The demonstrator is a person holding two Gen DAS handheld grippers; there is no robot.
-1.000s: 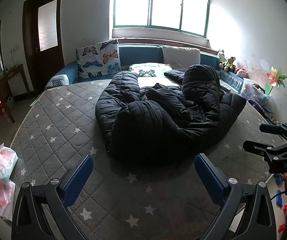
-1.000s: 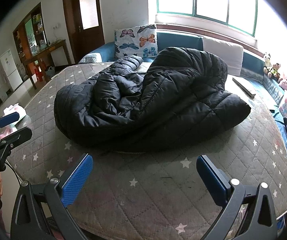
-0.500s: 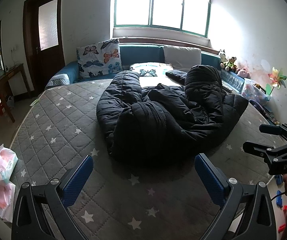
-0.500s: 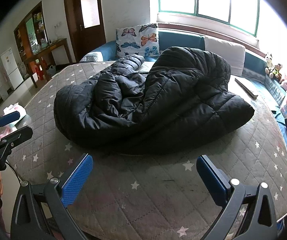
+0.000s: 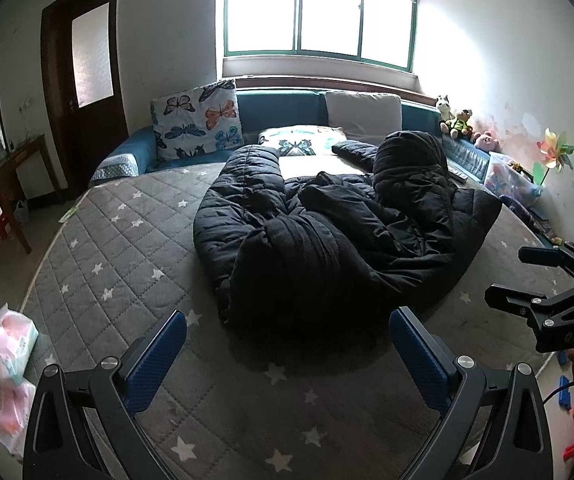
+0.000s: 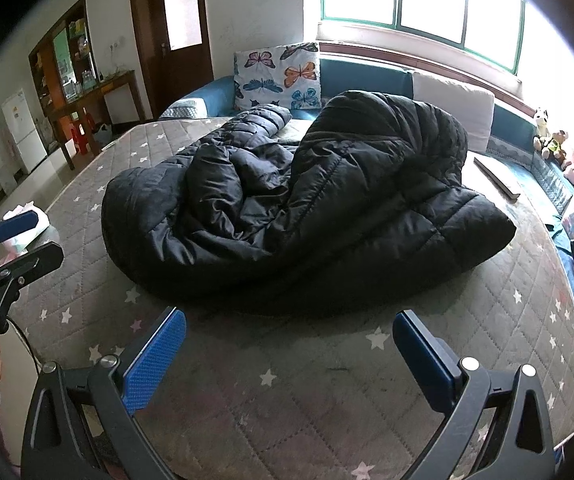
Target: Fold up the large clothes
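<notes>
Now both tongs, left tongs (image 5: 287, 354) and right tongs (image 6: 289, 354), have drawn back slightly from the crumpled black coat (image 6: 307, 200) on the bed (image 6: 327, 400), spread wide and empty, so folding has not started

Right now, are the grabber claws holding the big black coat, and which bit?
No, nothing is held. The left gripper and right gripper are both open over the bed, short of the crumpled black coat.

A grey quilted bed (image 5: 119, 248) with white stars fills the room. A butterfly pillow (image 5: 197, 120) leans on the blue headboard (image 5: 279, 110) under the window (image 5: 319, 12). Stuffed toys (image 5: 457, 120) sit at right, pink packets (image 5: 5, 344) at left beside a dark door (image 5: 87, 80).
</notes>
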